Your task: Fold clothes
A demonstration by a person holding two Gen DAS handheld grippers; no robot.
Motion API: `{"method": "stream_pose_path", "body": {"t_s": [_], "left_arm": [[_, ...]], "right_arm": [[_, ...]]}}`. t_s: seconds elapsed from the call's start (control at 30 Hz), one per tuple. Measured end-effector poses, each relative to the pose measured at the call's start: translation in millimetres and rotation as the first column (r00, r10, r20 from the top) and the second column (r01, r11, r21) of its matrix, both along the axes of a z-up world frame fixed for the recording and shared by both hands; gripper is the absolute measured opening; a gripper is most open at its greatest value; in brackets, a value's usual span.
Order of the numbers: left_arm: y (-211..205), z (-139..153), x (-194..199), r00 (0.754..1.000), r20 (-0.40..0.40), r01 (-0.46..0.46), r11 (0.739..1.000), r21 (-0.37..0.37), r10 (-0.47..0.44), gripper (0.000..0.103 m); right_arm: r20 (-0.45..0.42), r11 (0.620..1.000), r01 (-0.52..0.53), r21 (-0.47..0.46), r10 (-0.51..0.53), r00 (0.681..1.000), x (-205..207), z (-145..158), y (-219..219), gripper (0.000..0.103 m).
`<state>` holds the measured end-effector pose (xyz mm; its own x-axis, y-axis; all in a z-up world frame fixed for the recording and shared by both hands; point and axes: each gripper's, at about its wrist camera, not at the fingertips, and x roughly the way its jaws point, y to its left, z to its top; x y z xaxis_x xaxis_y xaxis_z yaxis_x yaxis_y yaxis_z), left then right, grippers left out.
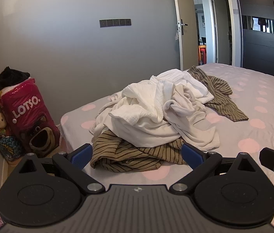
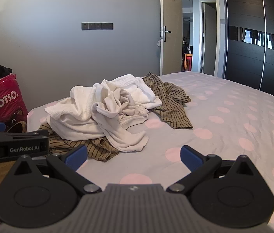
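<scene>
Left wrist view: the left gripper point(image 1: 137, 155) spreads its fingers wide, empty, before the clothes pile point(image 1: 156, 114) near the bed's point(image 1: 253, 104) left edge. The right gripper point(image 2: 134, 158), equally spread, faces bare sheet; the striped garment point(image 2: 168, 101) perhaps runs diagonally.

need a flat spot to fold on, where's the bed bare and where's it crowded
Free: the wide stretch of polka-dot sheet right of the clothes pile, toward the dark wardrobe, plus the strip in front of the right gripper. Crowded: the bed's left corner, where white garments lie over striped brown ones.
</scene>
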<state>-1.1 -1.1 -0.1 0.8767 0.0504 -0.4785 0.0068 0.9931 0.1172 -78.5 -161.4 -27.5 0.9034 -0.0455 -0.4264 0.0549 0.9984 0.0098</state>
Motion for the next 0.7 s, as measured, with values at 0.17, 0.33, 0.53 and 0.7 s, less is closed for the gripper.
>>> {"method": "stream_pose_path", "body": {"t_s": [0.17,0.33,0.53,0.7], "left_arm": [[-3.3,-0.3,-3.0,1.0,0.022,0.003,1.0,0.014,-0.003,0.1],[-1.3,0.6,-0.6,1.0,0.013,0.0,1.0,0.018,0.0,0.1],[-3.6,-0.2,-1.6,1.0,0.001,0.012,1.0,0.028,-0.012,0.1],[-3.6,-0.4,-1.4,1.0,-0.002,0.018,1.0,0.025,-0.018,0.1]], "right_arm": [[-0.013,1.0,0.0,0.006,0.0,1.0,1.0,1.1,5.1,0.103],[-0.016,1.0,-0.002,0.009,0.002,1.0,1.2,-6.2,6.0,0.103],[-0.018,1.0,-0.005,0.012,0.006,1.0,3.2,-6.3,1.4,0.103],[-0.017,1.0,-0.006,0.014,0.006,1.0,1.4,-6.5,0.1,0.103]]}}
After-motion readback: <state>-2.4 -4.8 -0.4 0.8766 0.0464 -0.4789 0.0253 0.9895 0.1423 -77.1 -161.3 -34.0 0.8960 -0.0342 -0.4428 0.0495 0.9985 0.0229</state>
